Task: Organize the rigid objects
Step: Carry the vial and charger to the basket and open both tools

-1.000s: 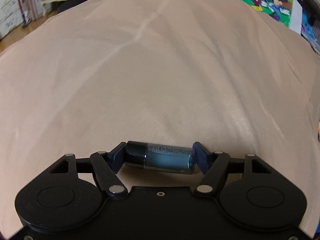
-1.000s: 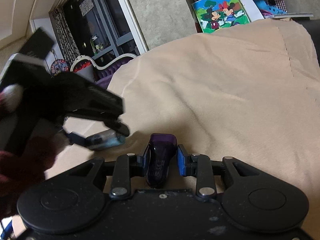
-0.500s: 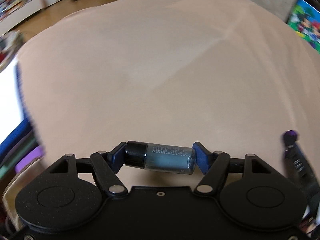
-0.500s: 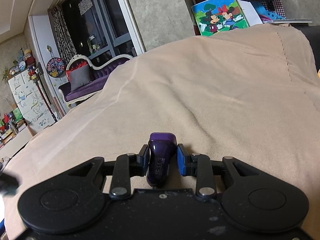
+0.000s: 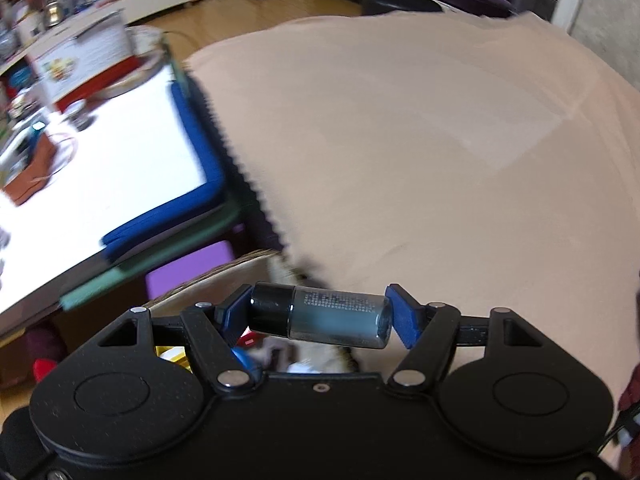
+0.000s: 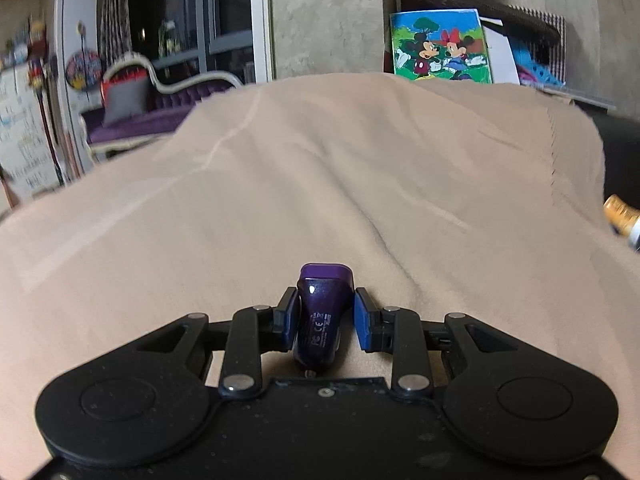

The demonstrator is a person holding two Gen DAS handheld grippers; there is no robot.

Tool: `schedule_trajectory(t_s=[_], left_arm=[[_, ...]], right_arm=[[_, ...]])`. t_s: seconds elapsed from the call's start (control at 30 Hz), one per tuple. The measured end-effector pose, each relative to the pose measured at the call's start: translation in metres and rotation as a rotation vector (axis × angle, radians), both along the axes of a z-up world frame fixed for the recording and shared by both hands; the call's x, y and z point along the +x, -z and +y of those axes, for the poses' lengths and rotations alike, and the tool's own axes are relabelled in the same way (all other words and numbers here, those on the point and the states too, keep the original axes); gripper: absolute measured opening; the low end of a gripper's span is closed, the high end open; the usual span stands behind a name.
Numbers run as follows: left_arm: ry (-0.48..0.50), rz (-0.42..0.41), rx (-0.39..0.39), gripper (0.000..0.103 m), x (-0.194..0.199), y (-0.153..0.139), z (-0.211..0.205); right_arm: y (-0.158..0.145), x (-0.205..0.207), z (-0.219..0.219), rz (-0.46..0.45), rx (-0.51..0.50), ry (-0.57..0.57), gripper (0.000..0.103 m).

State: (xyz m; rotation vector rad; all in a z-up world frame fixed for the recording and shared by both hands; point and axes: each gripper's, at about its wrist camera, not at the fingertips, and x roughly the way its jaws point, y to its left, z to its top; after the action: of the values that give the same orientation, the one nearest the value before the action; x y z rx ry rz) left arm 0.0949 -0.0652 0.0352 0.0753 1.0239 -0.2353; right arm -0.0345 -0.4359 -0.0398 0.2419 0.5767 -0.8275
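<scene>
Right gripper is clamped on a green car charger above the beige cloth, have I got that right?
Not quite: the car charger is purple, not green, as the right wrist view shows. The right gripper is clamped on it above the beige cloth.

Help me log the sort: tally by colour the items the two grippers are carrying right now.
Grey-tinted with a black cap: 1, the small bottle, clamped end to end in the left gripper.
Purple: 1, the car charger, clamped in the right gripper.
Total: 2
</scene>
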Motion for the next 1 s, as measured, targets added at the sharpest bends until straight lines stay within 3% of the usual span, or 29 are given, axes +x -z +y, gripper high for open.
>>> schedule_trajectory(t_s=[0.17,0.33,0.57,0.8,0.93,1.0], left_arm=[[-0.088,-0.021,-0.001,0.066,-0.013,0.002,0.035],[-0.142,-0.028,0.009,0.066,-0.026,0.007,0.062],[-0.233,0.006,-0.007,0.066,-0.025,0.021,0.093],[-0.331,0.033,-0.005,0.066,-0.014,0.038,0.121],[-0.404,0.105,-0.079,0.066,-0.012,0.05,0.142],[-0.42,0.118,-0.081,0.066,-0.013,0.053,0.145]], right_arm=[[-0.013,0.005,0.008,0.058,0.065,0.06,0.028],[-0.03,0.001,0.041,0.053,0.177,0.017,0.028],[-0.05,0.008,0.13,0.082,0.36,-0.257,0.028],[-0.073,0.031,0.219,0.08,0.444,-0.543,0.028],[-0.075,0.05,0.262,0.124,0.466,-0.671,0.028],[-0.071,0.06,0.277,0.154,0.483,-0.711,0.028]])
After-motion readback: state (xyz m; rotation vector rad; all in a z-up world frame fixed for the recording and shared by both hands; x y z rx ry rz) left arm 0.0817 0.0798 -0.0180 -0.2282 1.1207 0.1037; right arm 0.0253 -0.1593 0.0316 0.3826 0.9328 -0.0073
